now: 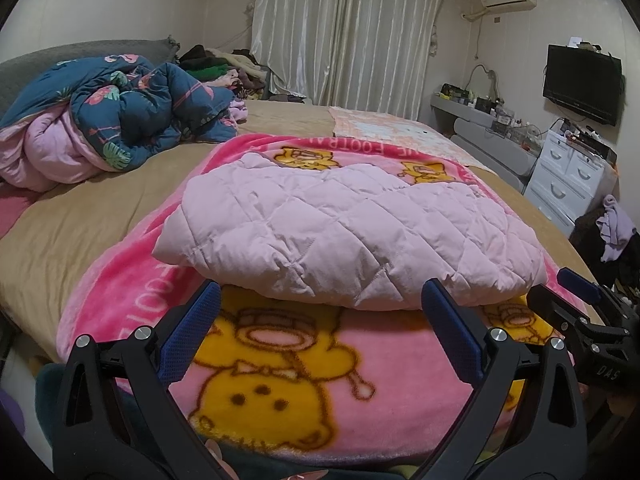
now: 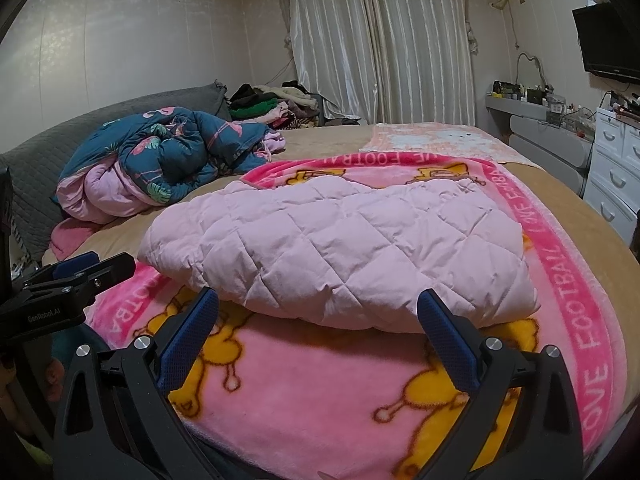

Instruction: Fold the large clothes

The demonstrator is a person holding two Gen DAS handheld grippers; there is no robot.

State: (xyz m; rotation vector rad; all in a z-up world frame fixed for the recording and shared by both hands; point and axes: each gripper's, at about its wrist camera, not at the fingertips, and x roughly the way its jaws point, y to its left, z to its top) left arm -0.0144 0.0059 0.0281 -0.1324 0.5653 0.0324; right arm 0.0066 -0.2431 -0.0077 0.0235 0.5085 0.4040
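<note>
Both grippers, left [image 1: 320,308] and right [image 2: 318,312], hover with jaws apart before a folded pink jacket [image 1: 344,232] on the bed's blanket [image 1: 280,380]; folding looks finished, so next comes grasping its near edge.

My right gripper [image 1: 576,292] runs off the frame edge beyond my fingers [image 1: 448,332]. The jacket [image 2: 336,252] hides the blanket [image 2: 320,392] ahead of them.
</note>
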